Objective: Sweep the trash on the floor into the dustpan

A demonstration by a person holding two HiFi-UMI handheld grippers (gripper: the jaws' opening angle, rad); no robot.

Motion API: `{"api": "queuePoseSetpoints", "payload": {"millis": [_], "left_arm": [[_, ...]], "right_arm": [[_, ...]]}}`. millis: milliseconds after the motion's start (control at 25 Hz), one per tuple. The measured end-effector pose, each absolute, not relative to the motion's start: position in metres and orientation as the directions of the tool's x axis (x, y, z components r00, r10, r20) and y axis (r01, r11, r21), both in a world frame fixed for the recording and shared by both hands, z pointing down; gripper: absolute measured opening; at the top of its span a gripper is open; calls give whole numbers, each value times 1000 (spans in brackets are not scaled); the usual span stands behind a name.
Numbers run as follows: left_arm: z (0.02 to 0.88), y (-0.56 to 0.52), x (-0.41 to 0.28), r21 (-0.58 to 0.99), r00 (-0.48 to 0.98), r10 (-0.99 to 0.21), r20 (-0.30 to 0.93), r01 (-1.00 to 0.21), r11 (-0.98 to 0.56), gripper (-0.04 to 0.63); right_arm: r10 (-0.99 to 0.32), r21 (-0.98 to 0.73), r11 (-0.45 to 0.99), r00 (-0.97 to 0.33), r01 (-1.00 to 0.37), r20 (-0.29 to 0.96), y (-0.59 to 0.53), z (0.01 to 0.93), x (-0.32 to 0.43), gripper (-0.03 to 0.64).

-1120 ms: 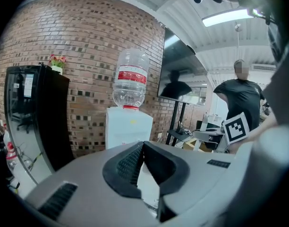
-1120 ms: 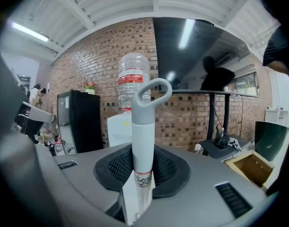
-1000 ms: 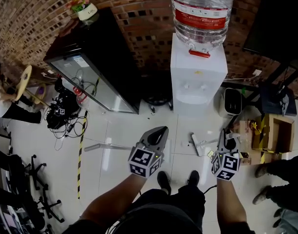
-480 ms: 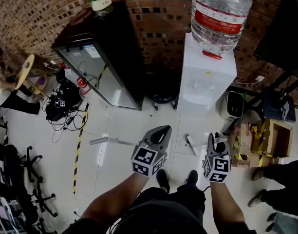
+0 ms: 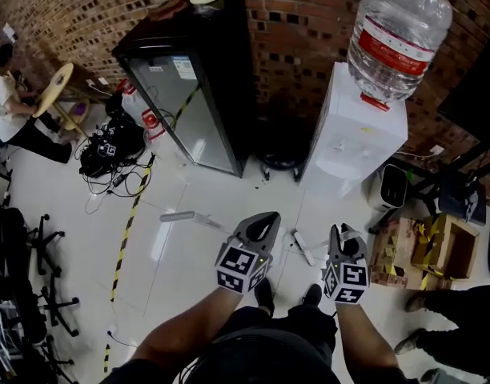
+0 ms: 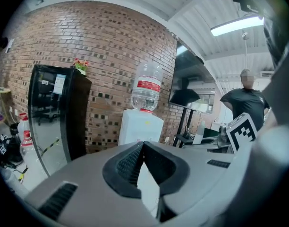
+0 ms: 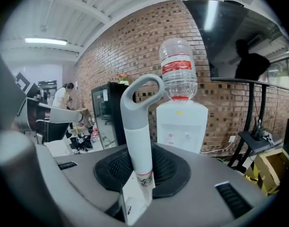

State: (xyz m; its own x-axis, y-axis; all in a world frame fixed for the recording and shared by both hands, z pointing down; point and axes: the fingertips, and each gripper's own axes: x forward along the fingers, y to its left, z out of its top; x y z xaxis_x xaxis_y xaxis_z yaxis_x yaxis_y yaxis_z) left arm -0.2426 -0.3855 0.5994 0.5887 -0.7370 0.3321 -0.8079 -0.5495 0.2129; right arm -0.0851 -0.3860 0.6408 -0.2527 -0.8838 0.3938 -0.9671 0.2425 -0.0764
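Note:
My right gripper (image 5: 343,238) (image 7: 140,167) is shut on a grey handle (image 7: 137,122) with a loop at its top, held upright. Below it a pale shaft runs down to a white piece (image 5: 299,246) on the floor tiles, in front of my shoes (image 5: 267,294). My left gripper (image 5: 259,229) (image 6: 143,148) has its jaws together at the tips; a thin white strip shows between the pads, and what it is cannot be told. A pale grey bar (image 5: 189,217) lies low to that gripper's left. No dustpan shows plainly.
A black glass-door fridge (image 5: 197,94) and a white water cooler (image 5: 353,134) stand against the brick wall. Cables and gear (image 5: 109,154) lie at left by yellow-black floor tape (image 5: 129,222). Cardboard boxes (image 5: 425,246) and someone's legs (image 5: 437,342) are at right.
The right gripper with the handle has moved left, closer to the left gripper. My view has swung left, so fridge and cooler sit further right. The left gripper has barely moved.

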Motion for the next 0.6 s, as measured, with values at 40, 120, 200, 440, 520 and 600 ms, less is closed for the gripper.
{"api": "queuePoseSetpoints", "payload": {"millis": [40,120,200,440,520,600], "left_arm": [[601,-381,-251,215,580,-742,335,-814,-539,8],[602,-373,-265,218,562,-755,337,-827,-518,8],[600,-366,-277,228,545,-769,332,-838,-496,8],[593,-348,-304,221,520,-792,320,-854,-471,8],[592,-342,-311,219,514,-797,317,-857,-466,8],[591,-337,-315,212,515,-797,314,-857,-470,8]], "right_arm": [[-878,-79,258,-268,-963,396,-384,641,-96,97],[-867,-90,283,-295,-955,401,-380,640,-114,98],[-860,-115,290,-311,-950,404,-376,638,-127,100],[-862,-200,250,-311,-947,399,-368,632,-153,99],[-865,-213,242,-310,-947,394,-365,629,-161,98],[-872,-217,229,-299,-949,388,-362,625,-165,98]]}}
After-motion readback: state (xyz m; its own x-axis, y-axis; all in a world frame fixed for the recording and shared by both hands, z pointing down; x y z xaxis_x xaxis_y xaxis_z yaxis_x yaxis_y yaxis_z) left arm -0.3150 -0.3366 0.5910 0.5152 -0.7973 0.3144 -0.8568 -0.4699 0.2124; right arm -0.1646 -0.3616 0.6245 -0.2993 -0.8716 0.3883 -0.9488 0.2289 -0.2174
